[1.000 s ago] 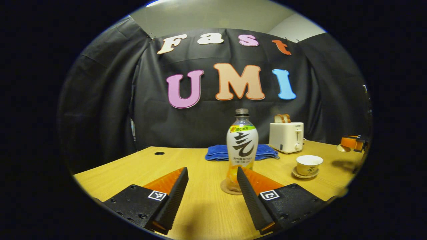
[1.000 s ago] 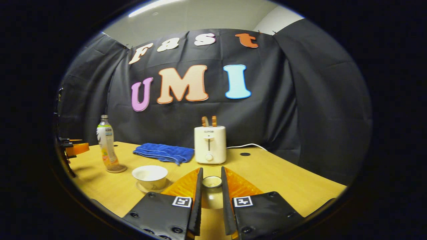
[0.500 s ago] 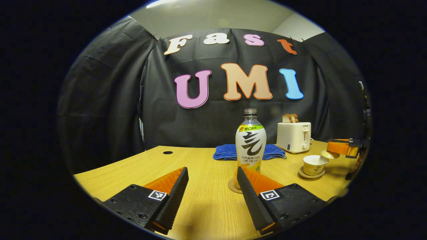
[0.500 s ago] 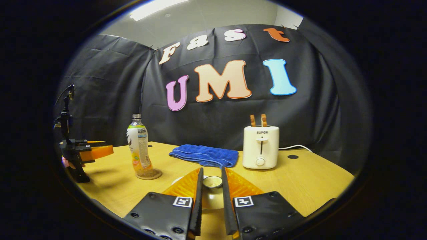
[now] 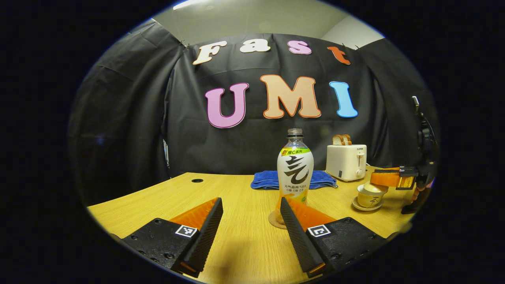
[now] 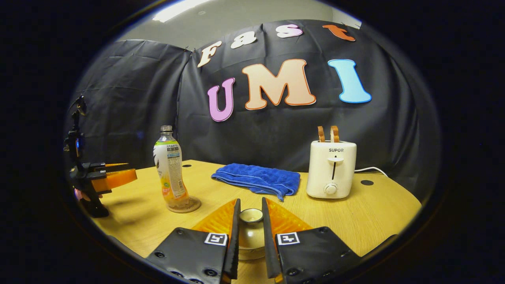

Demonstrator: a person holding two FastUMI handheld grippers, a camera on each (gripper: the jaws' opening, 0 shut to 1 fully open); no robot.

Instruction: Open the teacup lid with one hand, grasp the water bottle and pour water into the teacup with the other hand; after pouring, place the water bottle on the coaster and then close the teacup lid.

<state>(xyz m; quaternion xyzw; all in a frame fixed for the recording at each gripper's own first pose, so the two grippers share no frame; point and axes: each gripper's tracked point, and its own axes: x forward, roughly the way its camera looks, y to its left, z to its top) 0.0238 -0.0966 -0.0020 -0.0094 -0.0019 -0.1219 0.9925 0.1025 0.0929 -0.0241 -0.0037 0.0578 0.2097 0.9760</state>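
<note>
The water bottle (image 5: 295,169) stands upright on a round coaster (image 5: 276,221) just beyond my left gripper (image 5: 250,200), which is open with nothing between its fingers. To the right, the teacup (image 5: 367,200) sits on its saucer (image 5: 363,207) with the lid (image 5: 373,188) down on its rim. The right gripper (image 5: 388,178) reaches over it. In the right gripper view, my right gripper (image 6: 251,201) is shut on the lid's knob (image 6: 251,215), with the cup hidden beneath. The bottle (image 6: 170,169) and the left gripper (image 6: 118,177) are off to the left.
A white toaster (image 6: 331,169) holding bread slices stands at the back of the wooden table (image 6: 375,213), its cord trailing right. A folded blue towel (image 6: 256,179) lies between the toaster and the bottle. A hand (image 5: 420,193) holds the right gripper at the table's right edge.
My right gripper has carried the lid from beside the cup to over it and lowered it onto the rim. The left gripper has stayed open and barely shifted.
</note>
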